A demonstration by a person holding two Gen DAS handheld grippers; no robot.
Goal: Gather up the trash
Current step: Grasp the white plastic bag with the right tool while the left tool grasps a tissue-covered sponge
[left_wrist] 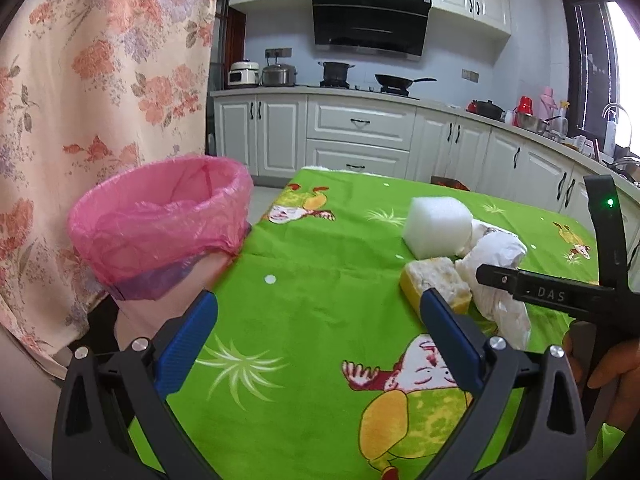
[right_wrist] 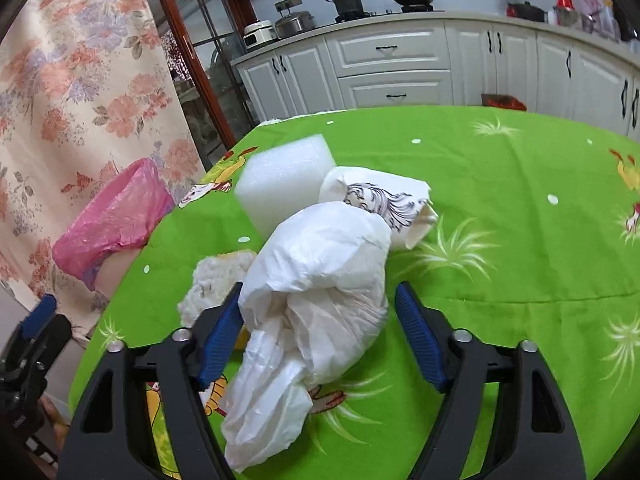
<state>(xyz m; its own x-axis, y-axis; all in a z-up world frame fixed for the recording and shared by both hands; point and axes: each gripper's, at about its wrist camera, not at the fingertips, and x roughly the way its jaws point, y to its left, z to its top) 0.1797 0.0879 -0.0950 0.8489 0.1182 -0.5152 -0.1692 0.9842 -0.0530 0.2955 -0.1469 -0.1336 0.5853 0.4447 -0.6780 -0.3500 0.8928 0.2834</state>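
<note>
Step in hand looks like the first pickup: right gripper (right_wrist: 318,330) straddles the crumpled white tissue wad (right_wrist: 320,280), jaws wide, left pad touching it, not clamped. Next: close, carry to the pink-lined bin (left_wrist: 160,228) at the surface's left edge. Left gripper (left_wrist: 320,328) jaws wide, empty, over green tablecloth (left_wrist: 312,280).

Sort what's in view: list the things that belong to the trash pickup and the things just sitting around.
Job:
crumpled white tissue
white foam block
yellow sponge
printed paper cup
pink-lined bin
right hand-held gripper, open around the tissue
left hand-held gripper, open

Lying about:
frying pan
pot
rice cooker
</note>
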